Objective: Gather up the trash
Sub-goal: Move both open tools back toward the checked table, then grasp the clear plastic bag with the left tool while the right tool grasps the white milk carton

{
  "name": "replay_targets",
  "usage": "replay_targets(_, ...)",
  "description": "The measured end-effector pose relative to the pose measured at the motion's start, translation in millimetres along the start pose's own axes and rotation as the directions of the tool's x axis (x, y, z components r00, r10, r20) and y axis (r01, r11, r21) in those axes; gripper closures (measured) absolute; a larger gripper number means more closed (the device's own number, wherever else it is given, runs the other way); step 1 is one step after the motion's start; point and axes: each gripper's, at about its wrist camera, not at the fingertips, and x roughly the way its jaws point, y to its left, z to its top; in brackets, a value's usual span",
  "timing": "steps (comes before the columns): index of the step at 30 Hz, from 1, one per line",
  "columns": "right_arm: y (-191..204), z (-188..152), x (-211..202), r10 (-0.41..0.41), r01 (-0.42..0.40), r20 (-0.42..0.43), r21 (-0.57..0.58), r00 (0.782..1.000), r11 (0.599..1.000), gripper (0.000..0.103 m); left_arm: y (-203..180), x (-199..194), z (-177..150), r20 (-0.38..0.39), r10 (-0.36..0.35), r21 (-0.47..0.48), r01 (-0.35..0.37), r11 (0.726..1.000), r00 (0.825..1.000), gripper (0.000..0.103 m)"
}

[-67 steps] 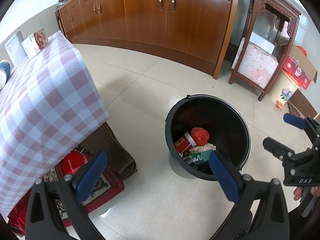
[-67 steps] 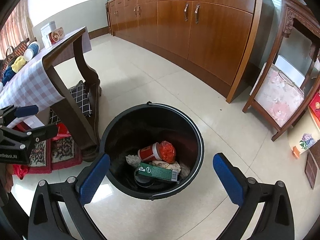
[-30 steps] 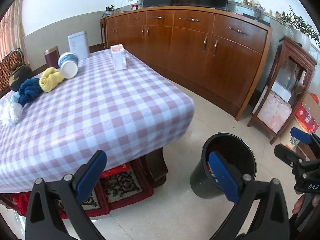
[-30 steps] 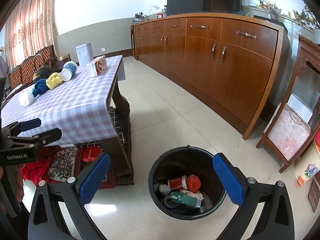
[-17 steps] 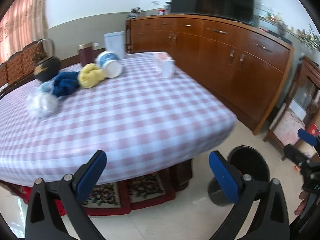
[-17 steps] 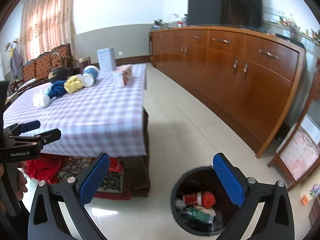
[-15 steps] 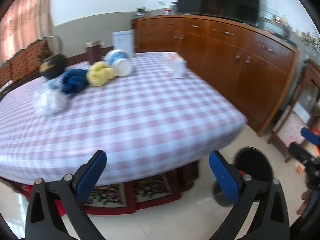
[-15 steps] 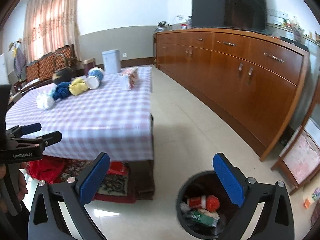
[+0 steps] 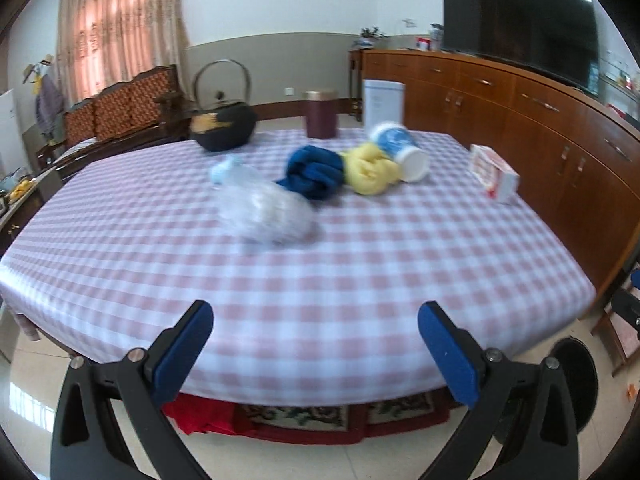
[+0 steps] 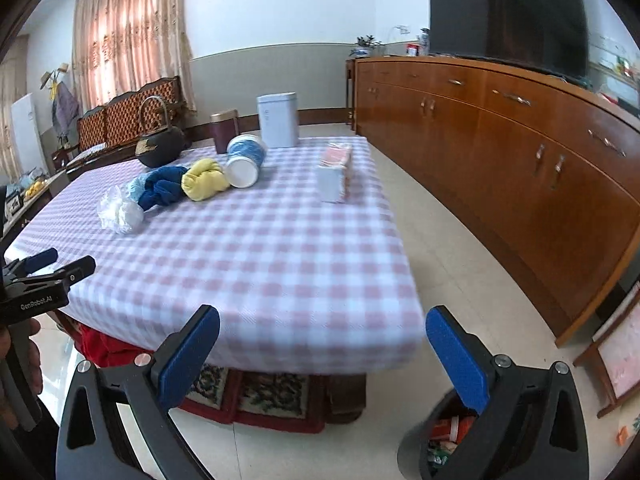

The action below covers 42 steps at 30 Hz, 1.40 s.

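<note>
— Blue-padded, both of them. The left gripper point(image 9: 316, 344) hung at the near edge of the checked tablecloth point(image 9: 320, 280), fingers spread wide, nothing between them.

— And the right gripper point(image 10: 322, 352)?

— Same, fingers wide apart and empty, near the table's corner, with the black trash bucket point(image 10: 436, 440) on the floor under its right finger, wrappers inside.

— What lay on the table?

— A crumpled clear plastic bag point(image 9: 266, 212), blurred, possibly over tissue, beside a blue cloth point(image 9: 314, 174), a yellow cloth point(image 9: 370, 170) and a tipped blue-and-white cup point(image 9: 398, 150). Further off, a black kettle point(image 9: 222, 126).
</note>
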Motion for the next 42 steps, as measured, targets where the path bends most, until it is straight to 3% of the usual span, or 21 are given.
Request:
replay_targets(14, 55.9, 61.0, 63.6, 0.087, -0.087, -0.004, -0.062, 0.996, 0.994, 0.0, 39.7, 46.5, 37.1, -0.008, 0.019, -0.046, -0.02, 0.999, 1.0, 0.005)
replay_targets(27, 12.2, 99.8, 142.3, -0.038, 0.039, -0.076, 0.016, 0.996, 0.999, 0.001, 40.7, 99.6, 57.3, -0.077, -0.015, -0.05, 0.011, 0.999, 0.997, 0.012)
replay_targets(32, -1.9, 114.6, 177.7, -0.058, 0.063, -0.131, 0.039, 0.99, 0.997, 0.012, 38.5, 115.5, 66.2, -0.109, -0.026, -0.045, 0.021, 0.999, 0.994, 0.021)
replay_targets(39, -12.5, 118.5, 204.7, -0.058, 0.068, -0.188, 0.048, 0.98, 0.997, 0.04, 39.8, 124.4, 72.5, -0.121, -0.063, -0.052, 0.058, 0.997, 0.991, 0.049)
replay_targets(40, -13.0, 118.3, 206.0, -0.051, 0.062, -0.193, 0.05, 0.98, 0.997, 0.058, 40.7, 124.5, 72.9, -0.118, -0.069, -0.055, 0.063, 0.996, 0.991, 0.052)
replay_targets(41, -14.0, 117.7, 207.3, -0.048, 0.059, -0.2, 0.052, 0.979, 0.997, 0.067, 42.0, 123.5, 73.0, -0.113, -0.079, -0.06, 0.072, 0.996, 0.99, 0.053)
replay_targets(42, -14.9, 117.1, 205.1, -0.041, 0.053, -0.195, 0.058, 0.98, 0.997, 0.067, 43.0, 121.2, 72.9, -0.105, -0.086, -0.063, 0.08, 0.995, 0.991, 0.055)
